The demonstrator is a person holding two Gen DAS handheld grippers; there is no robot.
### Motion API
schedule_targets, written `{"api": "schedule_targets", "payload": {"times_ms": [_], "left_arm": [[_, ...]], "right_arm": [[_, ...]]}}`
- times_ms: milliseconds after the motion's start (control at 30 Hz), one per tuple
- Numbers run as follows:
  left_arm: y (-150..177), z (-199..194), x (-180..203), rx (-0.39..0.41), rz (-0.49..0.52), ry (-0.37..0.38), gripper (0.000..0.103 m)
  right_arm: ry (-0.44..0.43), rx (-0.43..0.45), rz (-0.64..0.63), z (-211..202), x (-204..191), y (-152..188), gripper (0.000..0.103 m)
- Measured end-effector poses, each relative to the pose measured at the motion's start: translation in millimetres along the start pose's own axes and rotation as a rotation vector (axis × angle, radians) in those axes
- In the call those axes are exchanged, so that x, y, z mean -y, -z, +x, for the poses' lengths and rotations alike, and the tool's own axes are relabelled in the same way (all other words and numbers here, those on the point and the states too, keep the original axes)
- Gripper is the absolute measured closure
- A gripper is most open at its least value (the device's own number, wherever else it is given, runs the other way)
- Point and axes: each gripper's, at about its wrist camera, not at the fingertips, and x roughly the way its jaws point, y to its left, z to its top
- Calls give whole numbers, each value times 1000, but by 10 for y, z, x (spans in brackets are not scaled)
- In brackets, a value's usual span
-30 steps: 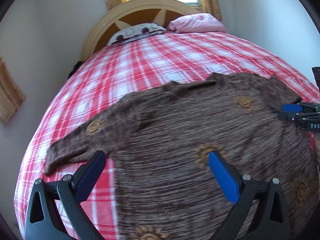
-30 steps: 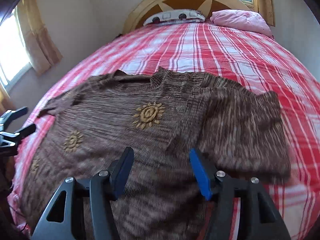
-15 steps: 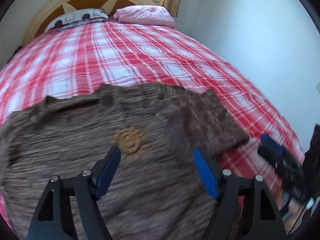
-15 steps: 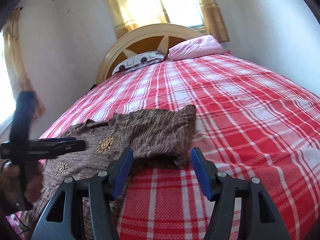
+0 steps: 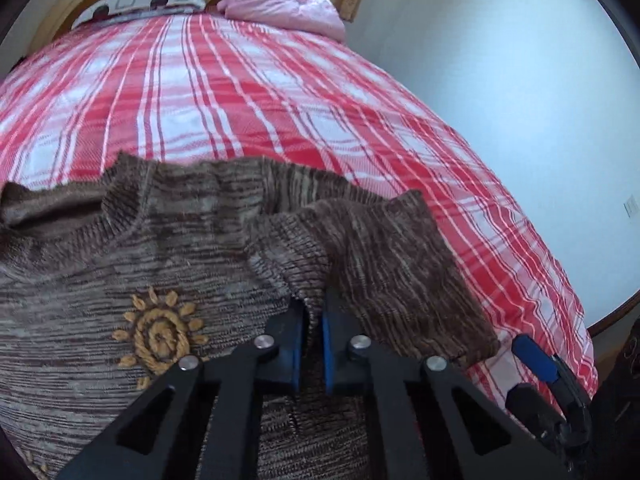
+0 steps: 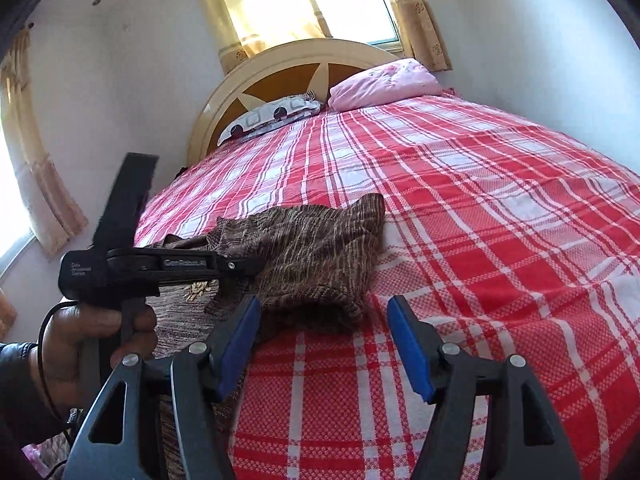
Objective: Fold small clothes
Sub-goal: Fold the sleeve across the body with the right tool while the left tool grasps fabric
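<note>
A brown knitted sweater (image 5: pixel 120 256) with yellow sun motifs lies spread on the red plaid bed (image 5: pixel 248 92). Its right sleeve (image 5: pixel 392 260) is folded onto the body. My left gripper (image 5: pixel 311 320) is shut on a fold of the sweater where the sleeve meets the body. In the right wrist view the sweater (image 6: pixel 316 248) is bunched up at centre left, and the left gripper (image 6: pixel 236 266) pinches it from the left. My right gripper (image 6: pixel 324 320) is open and empty, just in front of the sleeve edge, low over the bedcover. It also shows in the left wrist view (image 5: pixel 536 376).
A pink pillow (image 6: pixel 384 84) and a patterned pillow (image 6: pixel 272 114) lie against the rounded headboard (image 6: pixel 288 64). White walls run along both sides of the bed, with curtained windows behind and at left. The bed's right half (image 6: pixel 500 220) is bare plaid cover.
My left gripper moved right and closed on the sweater at the sleeve fold. My right gripper swung off the sweater to its right edge and stays open.
</note>
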Motion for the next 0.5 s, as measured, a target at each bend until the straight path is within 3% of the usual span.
{"api": "schedule_targets", "payload": {"times_ms": [500], "left_arm": [[-199, -679, -575, 113, -18, -83, 96]], "right_arm": [[10, -25, 10, 52, 21, 2, 36]]}}
